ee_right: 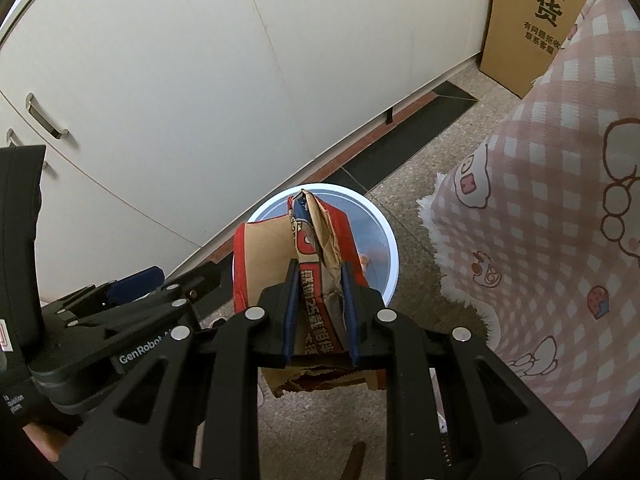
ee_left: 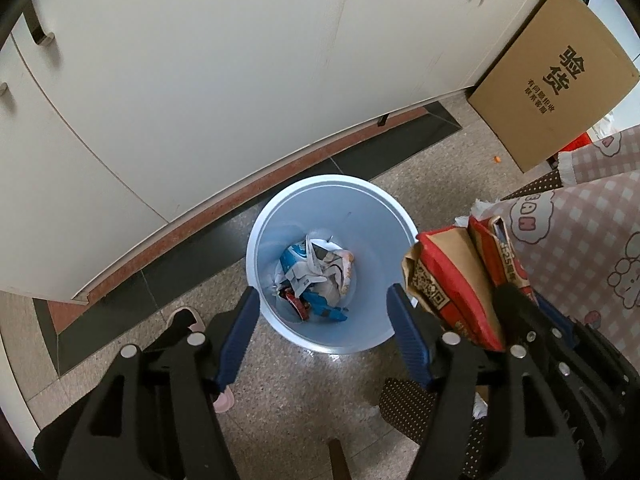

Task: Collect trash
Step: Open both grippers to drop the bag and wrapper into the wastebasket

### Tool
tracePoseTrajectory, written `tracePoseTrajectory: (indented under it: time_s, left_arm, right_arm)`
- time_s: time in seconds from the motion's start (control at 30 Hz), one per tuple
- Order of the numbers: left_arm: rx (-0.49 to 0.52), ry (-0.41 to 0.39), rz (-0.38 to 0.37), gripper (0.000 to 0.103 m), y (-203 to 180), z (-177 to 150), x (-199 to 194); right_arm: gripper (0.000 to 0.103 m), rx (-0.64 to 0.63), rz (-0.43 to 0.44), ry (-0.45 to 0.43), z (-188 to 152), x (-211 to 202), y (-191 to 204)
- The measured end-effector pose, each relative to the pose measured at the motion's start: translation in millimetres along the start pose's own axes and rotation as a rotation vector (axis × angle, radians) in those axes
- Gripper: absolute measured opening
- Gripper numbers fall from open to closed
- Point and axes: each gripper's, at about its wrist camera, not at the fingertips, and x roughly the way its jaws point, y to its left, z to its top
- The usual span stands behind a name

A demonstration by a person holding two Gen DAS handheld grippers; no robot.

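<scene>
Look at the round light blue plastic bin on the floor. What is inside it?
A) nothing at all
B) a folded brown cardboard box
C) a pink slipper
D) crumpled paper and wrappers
D: the left wrist view looks straight down into the round light blue plastic bin, where crumpled white and blue wrappers lie on its bottom.

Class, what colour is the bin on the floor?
Light blue bin with a paler rim, shown best in the left wrist view.
</scene>
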Motion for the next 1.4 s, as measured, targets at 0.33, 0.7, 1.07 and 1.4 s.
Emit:
tracePoseTrajectory:
  time_s: [0.33, 0.7, 1.07, 1.4]
  left_arm:
    - [-0.052, -0.027, 0.006, 0.066, 14.2, 4.6, -8.3]
    - [-0.116, -0.044, 0.012, 0.07, 28.5, 9.6, -19.9]
    - [-0.147, -0.084, -0.097, 0.07, 21.6, 10.5, -64.0]
    - [-0.235, -0.44, -0.225, 0.078, 0.4, 8.0, -207.5]
  right_arm:
    - [0.021, -0.024, -0.001, -0.039, 11.6, 2.3, 7.8]
    - [0.059, -0.017, -0.013, -0.05, 22.0, -0.7, 12.6]
    - [0.059, -0.004, 0.019, -0.113, 26.5, -57.9, 16.4]
    - [0.061, -0.057, 0.117, -0.4, 46.3, -211.8, 31.1]
